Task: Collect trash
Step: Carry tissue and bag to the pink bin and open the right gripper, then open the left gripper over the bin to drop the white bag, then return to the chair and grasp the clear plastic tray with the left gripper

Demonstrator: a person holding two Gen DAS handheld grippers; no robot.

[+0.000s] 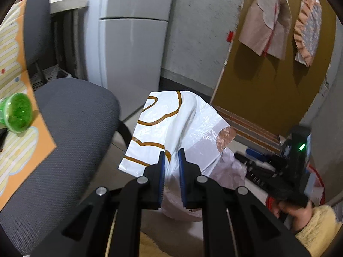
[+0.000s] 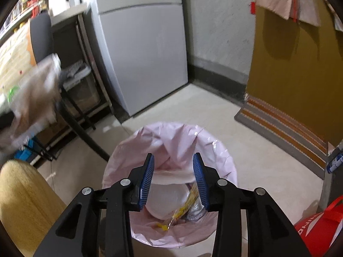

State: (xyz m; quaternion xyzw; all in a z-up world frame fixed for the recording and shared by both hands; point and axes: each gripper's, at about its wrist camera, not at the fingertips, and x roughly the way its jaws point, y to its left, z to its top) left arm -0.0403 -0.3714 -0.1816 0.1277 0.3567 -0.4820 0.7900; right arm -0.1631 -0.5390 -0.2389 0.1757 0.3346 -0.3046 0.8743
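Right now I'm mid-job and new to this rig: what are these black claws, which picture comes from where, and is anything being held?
Each claw is a hand-held two-finger gripper with a camera looking along its fingers. The left view shows the left gripper pinching a white plastic bag with brown lines, beside a grey chair. The right view looks down past the right gripper, jaws open and empty, over a bin lined in pink. Wrappers already lie inside. A person's hand in a yellow sleeve holds that gripper.

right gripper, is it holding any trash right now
No, the right gripper stands open over the pink-lined trash bin with nothing between its blue pads.
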